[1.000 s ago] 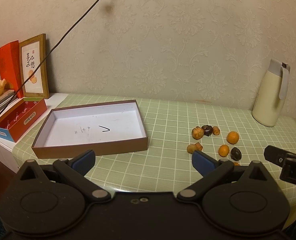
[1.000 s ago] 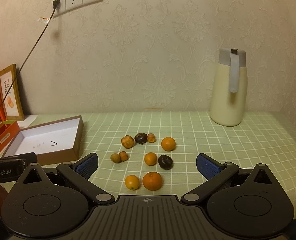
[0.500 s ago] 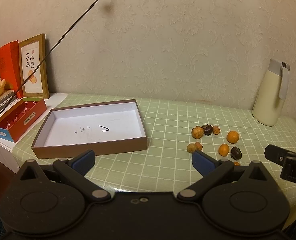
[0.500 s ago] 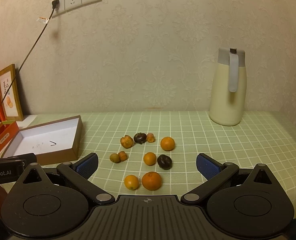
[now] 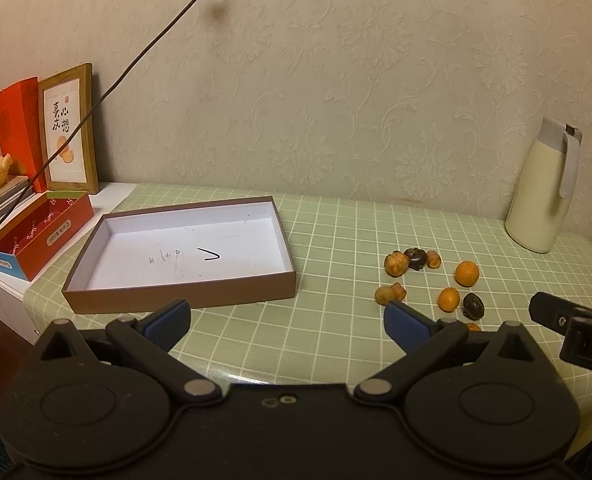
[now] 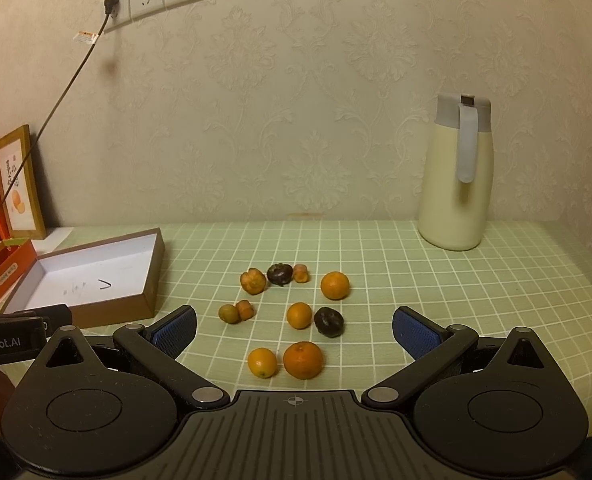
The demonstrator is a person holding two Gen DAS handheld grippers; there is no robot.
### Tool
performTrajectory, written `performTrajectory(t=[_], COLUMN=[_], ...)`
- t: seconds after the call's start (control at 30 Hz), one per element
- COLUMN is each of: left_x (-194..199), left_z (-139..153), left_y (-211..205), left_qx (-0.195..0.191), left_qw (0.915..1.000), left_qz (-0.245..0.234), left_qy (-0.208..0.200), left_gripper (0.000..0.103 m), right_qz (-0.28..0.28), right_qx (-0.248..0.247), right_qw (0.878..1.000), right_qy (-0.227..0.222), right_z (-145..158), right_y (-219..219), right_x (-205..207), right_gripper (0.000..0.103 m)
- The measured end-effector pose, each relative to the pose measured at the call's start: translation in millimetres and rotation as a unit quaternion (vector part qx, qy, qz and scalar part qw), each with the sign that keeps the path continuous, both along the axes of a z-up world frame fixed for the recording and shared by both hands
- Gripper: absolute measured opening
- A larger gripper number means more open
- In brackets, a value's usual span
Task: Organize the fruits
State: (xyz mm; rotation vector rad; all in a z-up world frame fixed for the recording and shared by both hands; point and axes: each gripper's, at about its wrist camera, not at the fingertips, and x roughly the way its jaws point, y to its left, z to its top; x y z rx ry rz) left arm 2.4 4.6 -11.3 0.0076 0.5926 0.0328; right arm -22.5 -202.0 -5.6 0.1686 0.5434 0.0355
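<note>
Several small fruits lie on the green checked tablecloth: oranges such as a large one (image 6: pixel 302 359) and a smaller one (image 6: pixel 262 362) nearest me, and dark fruits (image 6: pixel 328 321). They also show in the left wrist view (image 5: pixel 466 273). An empty brown box with a white inside (image 5: pixel 179 252) sits to their left, also seen in the right wrist view (image 6: pixel 95 276). My right gripper (image 6: pixel 293 326) is open and empty, just before the fruit cluster. My left gripper (image 5: pixel 285 318) is open and empty, in front of the box's right corner.
A cream thermos jug (image 6: pixel 458 176) stands at the back right by the wall. A red-orange carton (image 5: pixel 39 234), a framed picture (image 5: pixel 69 130) and a black cable (image 5: pixel 107 92) are at the left. The table's front edge is close below the grippers.
The right gripper has crept slightly forward toward the fruits. The left gripper has hardly moved. Both stay open.
</note>
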Motion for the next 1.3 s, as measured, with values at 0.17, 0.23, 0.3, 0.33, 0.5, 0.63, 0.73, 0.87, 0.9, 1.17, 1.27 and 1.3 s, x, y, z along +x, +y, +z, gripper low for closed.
performTrajectory(t=[0.17,0.23,0.3,0.33,0.5,0.63,0.73,0.87,0.9,1.17,1.27,1.3], left_x=[-0.4,-0.7,-0.4,-0.3,1.0,2.2,3.1,7.8,9.4,25.1,32.4,34.3], left_z=[-0.5,-0.6,-0.5,-0.3,-1.6,-3.6,-5.9,-12.5,-15.0,-45.3,-60.6,-65.5], left_y=[-0.5,-0.8,-1.2,-1.3,-2.2,-2.8,-3.6,-7.5,-9.8,-38.5,-52.9,-58.2], left_qx=[0.0,0.001,0.001,0.001,0.004,0.006,0.011,0.015,0.017,0.043,0.043,0.045], left_qw=[1.0,1.0,1.0,1.0,1.0,1.0,0.9999,0.9996,0.9995,0.9958,0.9928,0.9916], left_qz=[-0.002,-0.002,-0.003,-0.003,-0.005,-0.007,-0.01,-0.022,-0.027,-0.08,-0.109,-0.118], left_qy=[0.0,-0.001,-0.001,-0.001,0.0,0.003,0.004,0.007,0.007,0.013,0.024,0.027], left_gripper=[0.097,0.097,0.097,0.097,0.097,0.097,0.097,0.097,0.097,0.092,0.081,0.08], right_qz=[-0.002,-0.003,-0.004,-0.005,-0.007,-0.008,-0.012,-0.019,-0.02,-0.027,-0.04,-0.041], right_qx=[0.002,0.002,0.001,0.001,0.002,0.0,0.0,-0.003,-0.004,0.007,0.014,0.015], right_qw=[1.0,1.0,1.0,1.0,1.0,1.0,1.0,1.0,1.0,1.0,0.999,0.999], right_qy=[0.001,0.001,0.003,0.003,0.006,0.006,0.007,0.007,0.004,0.004,0.021,0.027], right_z=[0.0,-0.2,-0.6,-0.9,-3.2,-4.5,-6.9,-13.6,-15.8,-44.4,-53.8,-56.7], right_y=[-1.2,-1.5,-1.8,-2.4,-5.3,-6.8,-11.1,-19.6,-22.0,-45.9,-52.7,-54.5], right_x=[0.0,0.7,1.3,1.2,1.3,0.7,1.4,3.7,3.8,11.6,16.0,17.8], right_gripper=[0.103,0.103,0.103,0.103,0.103,0.103,0.103,0.103,0.103,0.103,0.103,0.103])
